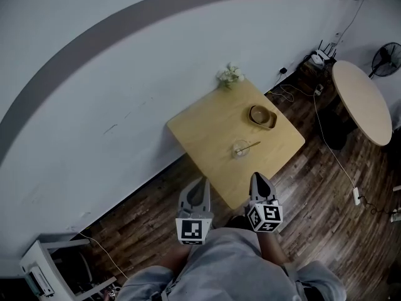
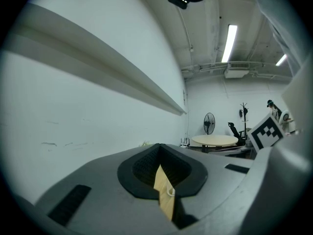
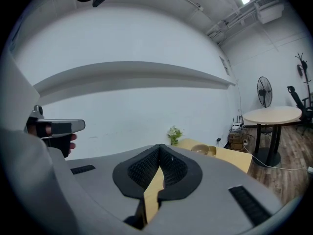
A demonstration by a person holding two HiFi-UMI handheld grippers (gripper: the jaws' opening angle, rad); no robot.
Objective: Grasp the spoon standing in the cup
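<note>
White wall (image 1: 125, 74), dark floor (image 1: 326, 231), probably wooden; round table (image 1: 363, 102)

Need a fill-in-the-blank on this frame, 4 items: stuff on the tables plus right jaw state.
1. A ____ leans in the glass cup on the square wooden table.
2. The flowers stand at the table corner nearest the ____.
3. The right gripper has its jaws ____, with nothing held between them.
4. The other table, at the head view's right, has a ____ top.
Missing words: spoon; wall; shut; round.
</note>
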